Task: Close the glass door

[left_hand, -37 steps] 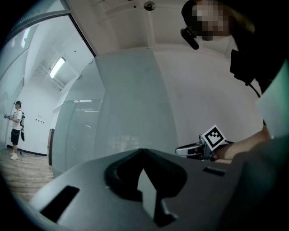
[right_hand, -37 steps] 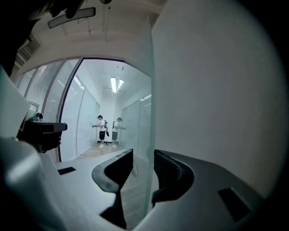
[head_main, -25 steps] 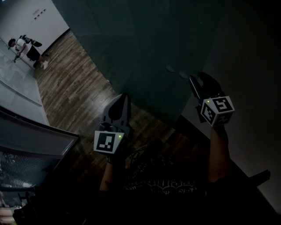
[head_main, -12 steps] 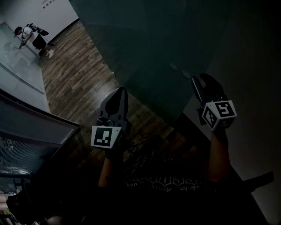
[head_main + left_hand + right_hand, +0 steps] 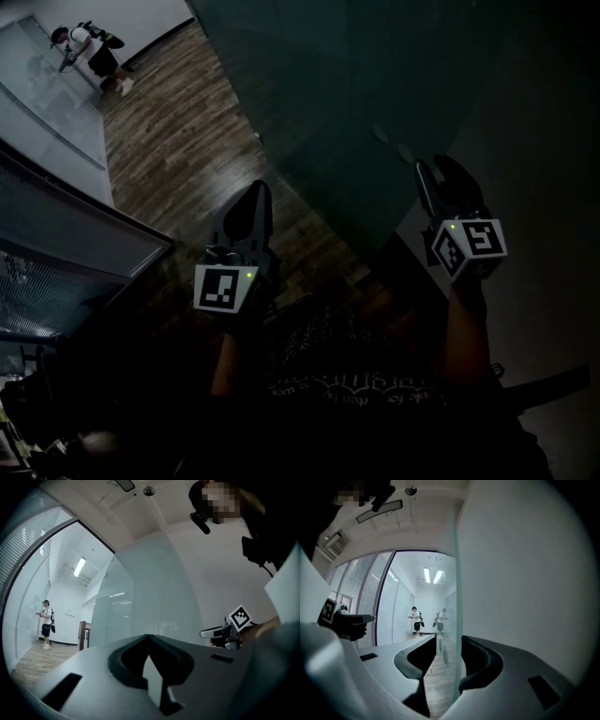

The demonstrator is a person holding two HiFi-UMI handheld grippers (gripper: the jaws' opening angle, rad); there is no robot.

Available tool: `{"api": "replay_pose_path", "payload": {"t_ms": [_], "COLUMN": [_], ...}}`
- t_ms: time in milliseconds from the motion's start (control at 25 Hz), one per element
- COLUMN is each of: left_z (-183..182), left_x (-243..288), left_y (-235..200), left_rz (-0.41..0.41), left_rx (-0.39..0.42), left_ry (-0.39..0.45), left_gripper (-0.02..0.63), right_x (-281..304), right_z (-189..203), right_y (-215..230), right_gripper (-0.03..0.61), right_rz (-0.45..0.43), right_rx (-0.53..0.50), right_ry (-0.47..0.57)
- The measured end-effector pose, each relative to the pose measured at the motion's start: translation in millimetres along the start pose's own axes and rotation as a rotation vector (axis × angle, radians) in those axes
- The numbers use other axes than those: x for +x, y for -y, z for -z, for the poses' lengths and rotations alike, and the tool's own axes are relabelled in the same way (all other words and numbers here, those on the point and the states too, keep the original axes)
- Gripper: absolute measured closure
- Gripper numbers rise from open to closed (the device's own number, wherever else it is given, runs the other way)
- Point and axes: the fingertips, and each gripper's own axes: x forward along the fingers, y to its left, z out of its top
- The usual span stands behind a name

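Observation:
The glass door (image 5: 319, 122) is a tall frosted pane over the wooden floor; its free edge (image 5: 457, 597) runs upright between the jaws of my right gripper (image 5: 449, 641). That gripper (image 5: 433, 169) is open and straddles the edge, the right finger close to the glass and the left finger apart from it. My left gripper (image 5: 260, 192) is held up left of the door, pointing at the pane (image 5: 150, 588). It (image 5: 149, 639) is shut, tips meeting, with nothing between them.
A white wall (image 5: 544, 141) stands just right of the door edge. Two small round fittings (image 5: 380, 134) sit on the glass near my right gripper. A glazed partition with blinds (image 5: 56, 244) runs along the left. A person (image 5: 94, 52) stands far down the wooden floor (image 5: 178, 141).
The head view has swung, so the door, floor and distant person sit further right and up in the picture. Both grippers hold nearly the same places and states.

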Motion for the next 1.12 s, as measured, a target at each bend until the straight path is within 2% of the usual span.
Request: {"api": "replay_pose_path", "payload": {"t_ms": [520, 800, 1120], "left_z": [-0.3, -8.9, -18.0], "left_x": [-82.9, -135.3, -181.6], "left_y": [-24.8, -38.3, -46.0], "left_rz": [-0.107, -0.202, -0.269], "left_rx": [0.002, 0.0, 0.013], "left_ry": [-0.013, -0.023, -0.016], "left_gripper": [0.612, 0.612, 0.614], "right_x": [-10.8, -19.0, -22.0], "right_z": [-0.2, -9.3, -8.8], "right_y": [-39.0, -69.6, -111.7], "right_gripper": [0.426, 0.426, 0.426], "right_rz": [-0.005, -0.047, -0.096], "right_rx": [0.008, 0.007, -0.004], "right_ry": [-0.009, -0.007, -0.021]}}
